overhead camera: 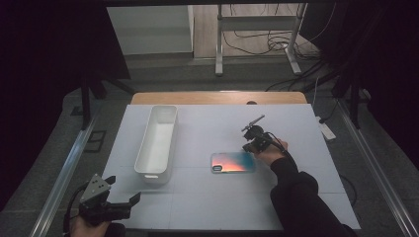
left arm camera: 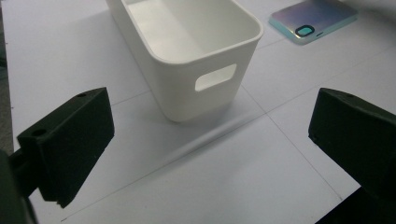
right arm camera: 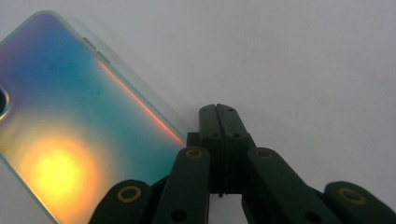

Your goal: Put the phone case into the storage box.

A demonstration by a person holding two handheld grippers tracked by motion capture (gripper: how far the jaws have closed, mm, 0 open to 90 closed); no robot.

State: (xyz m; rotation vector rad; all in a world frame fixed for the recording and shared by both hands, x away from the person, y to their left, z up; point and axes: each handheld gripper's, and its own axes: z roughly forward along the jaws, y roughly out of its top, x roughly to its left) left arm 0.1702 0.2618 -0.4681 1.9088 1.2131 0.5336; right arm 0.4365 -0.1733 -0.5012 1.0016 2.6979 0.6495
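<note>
I have the right gripper (overhead camera: 249, 143) down at the phone case (overhead camera: 233, 162), just off its 2 o'clock corner; its black jaws are pressed flat together with nothing between them, their tip beside the case's edge, though I cannot tell whether they touch it. The case is a thin rounded rectangle, glossy and iridescent, teal fading to orange, lying flat on the matte white table (overhead camera: 296, 197) right of centre. At its 9 o'clock stands a long white plastic bin (overhead camera: 157, 139), smooth, round-cornered, with a slot handle. My left gripper (overhead camera: 121, 204) hangs at the table's 7 o'clock corner, blocky jaws spread wide, empty.
</note>
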